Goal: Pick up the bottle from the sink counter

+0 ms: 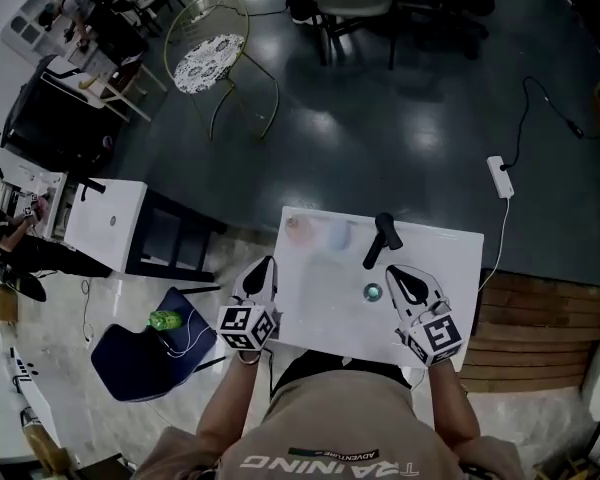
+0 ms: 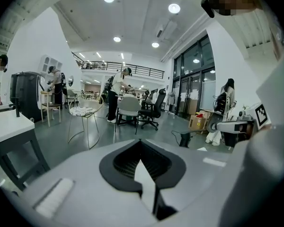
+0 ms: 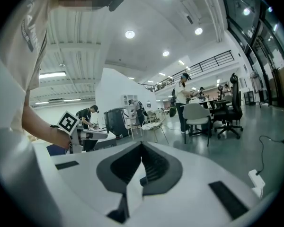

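Note:
The white sink counter (image 1: 450,258) lies right in front of me, with a black faucet (image 1: 382,239) and a round drain (image 1: 372,292). Near its far left corner stand two pale, washed-out shapes, one pinkish (image 1: 298,230) and one bluish (image 1: 337,234); I cannot tell which is the bottle. My left gripper (image 1: 265,264) hovers at the counter's left edge, shut and holding nothing. My right gripper (image 1: 393,271) is over the counter beside the drain, also shut and holding nothing. In each gripper view the jaws meet in a point, left gripper (image 2: 141,142) and right gripper (image 3: 142,144), aimed out over the room.
A white side table (image 1: 105,223) stands to the left. A blue seat (image 1: 140,353) with a green bottle (image 1: 163,320) sits at lower left. A power strip (image 1: 500,176) and cable lie on the dark floor at right. A wire chair (image 1: 215,58) and office chairs stand further off.

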